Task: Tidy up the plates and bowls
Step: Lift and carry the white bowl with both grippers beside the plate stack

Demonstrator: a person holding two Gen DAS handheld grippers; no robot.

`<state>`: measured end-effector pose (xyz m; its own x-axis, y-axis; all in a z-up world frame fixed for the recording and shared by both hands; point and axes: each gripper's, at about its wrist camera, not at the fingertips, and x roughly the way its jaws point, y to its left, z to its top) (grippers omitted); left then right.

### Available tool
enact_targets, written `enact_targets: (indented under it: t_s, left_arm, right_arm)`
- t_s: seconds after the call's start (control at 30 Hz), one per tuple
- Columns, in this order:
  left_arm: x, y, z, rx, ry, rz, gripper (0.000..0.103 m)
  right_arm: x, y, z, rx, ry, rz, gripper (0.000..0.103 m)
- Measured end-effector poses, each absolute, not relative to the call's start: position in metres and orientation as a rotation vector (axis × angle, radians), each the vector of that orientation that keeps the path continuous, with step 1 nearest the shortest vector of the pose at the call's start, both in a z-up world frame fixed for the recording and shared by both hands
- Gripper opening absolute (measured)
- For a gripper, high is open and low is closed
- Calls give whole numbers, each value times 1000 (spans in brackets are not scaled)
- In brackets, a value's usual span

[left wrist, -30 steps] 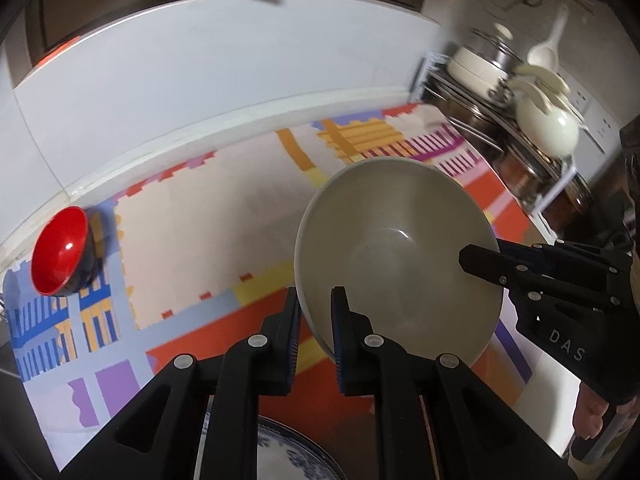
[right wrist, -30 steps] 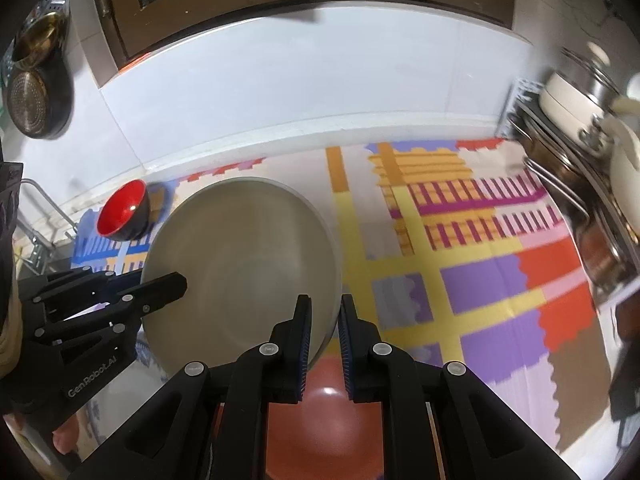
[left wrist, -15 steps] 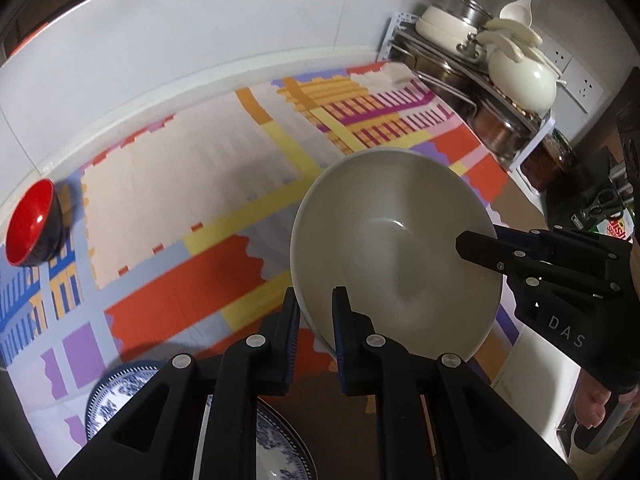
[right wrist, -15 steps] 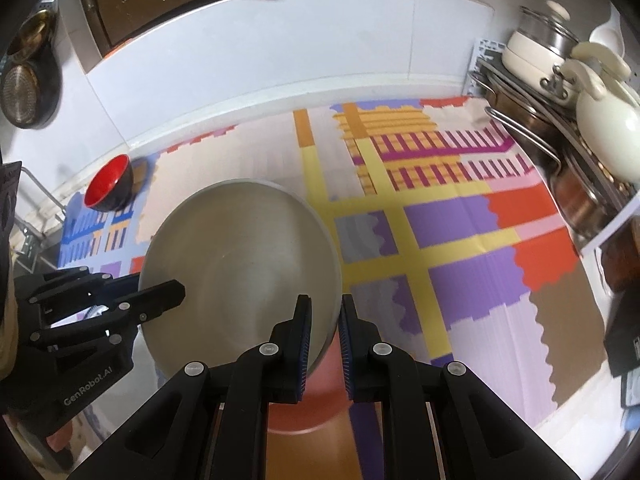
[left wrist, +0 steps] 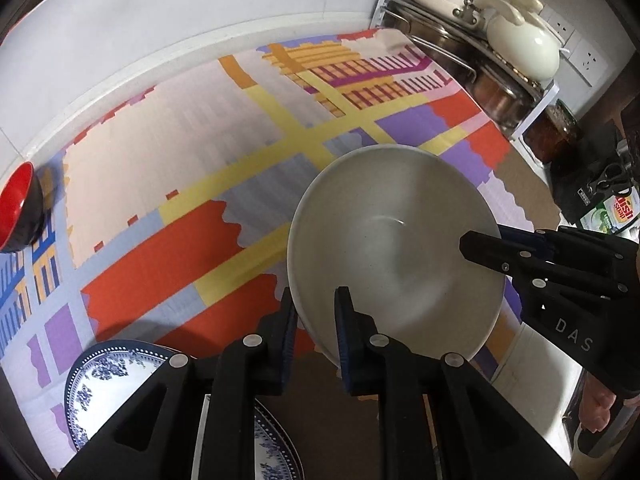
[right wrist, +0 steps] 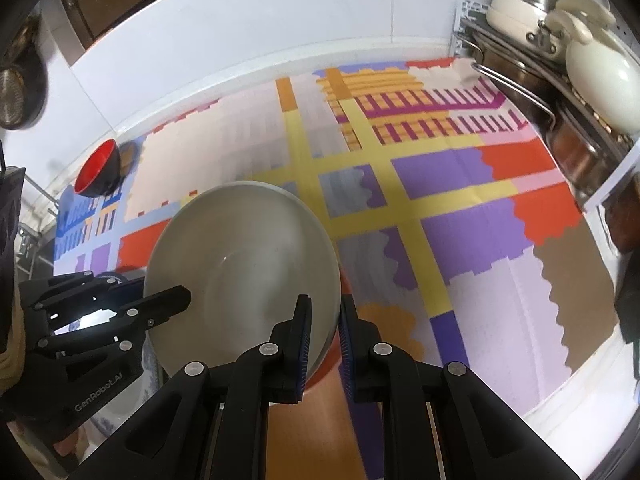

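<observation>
A large grey-white bowl (left wrist: 396,240) is held in the air above the patterned mat by both grippers. My left gripper (left wrist: 314,312) is shut on its near-left rim. My right gripper (right wrist: 322,320) is shut on the opposite rim and shows in the left wrist view (left wrist: 484,246) at the right. The bowl also shows in the right wrist view (right wrist: 244,272), with the left gripper (right wrist: 176,300) at its left rim. A blue-patterned white plate (left wrist: 108,384) lies on the mat below the left gripper. A small red bowl (left wrist: 18,208) with a black outside sits at the far left.
A colourful mat (left wrist: 192,128) covers the counter up to a white wall. A rack with pots, a pan and a white kettle (left wrist: 524,44) stands at the right. A dish soap bottle (left wrist: 608,212) lies near it. An orange-brown round thing (right wrist: 316,404) lies under the right gripper.
Both grippers have carried the bowl back toward the near edge and higher. The blue-patterned plate has come into view below the left gripper. The grips have not changed.
</observation>
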<state>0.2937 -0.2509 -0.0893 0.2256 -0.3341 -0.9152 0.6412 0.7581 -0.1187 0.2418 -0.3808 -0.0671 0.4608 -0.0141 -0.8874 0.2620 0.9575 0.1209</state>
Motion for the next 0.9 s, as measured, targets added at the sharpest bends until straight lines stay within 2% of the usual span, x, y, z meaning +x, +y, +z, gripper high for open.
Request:
enact_targets:
  t_s: [0.57, 0.67, 0.73, 0.77, 0.9]
  left_arm:
    - [294, -259, -100, 331, 1178, -678, 30]
    - [294, -260, -100, 335, 1172, -681, 34]
    - [293, -261, -99, 341, 1162, -682, 40]
    - [292, -262, -97, 344, 1154, -684, 42]
    - [290, -262, -91, 353, 1123, -686, 49]
  right_arm:
    - [241, -385, -84, 279, 1121, -156, 16]
    - [241, -386, -87, 274, 1133, -164, 16]
    - [240, -387, -89, 278, 1140, -167, 17]
    - [240, -387, -90, 284, 1142, -163, 17]
    - [238, -386, -88, 285, 1132, -161, 31]
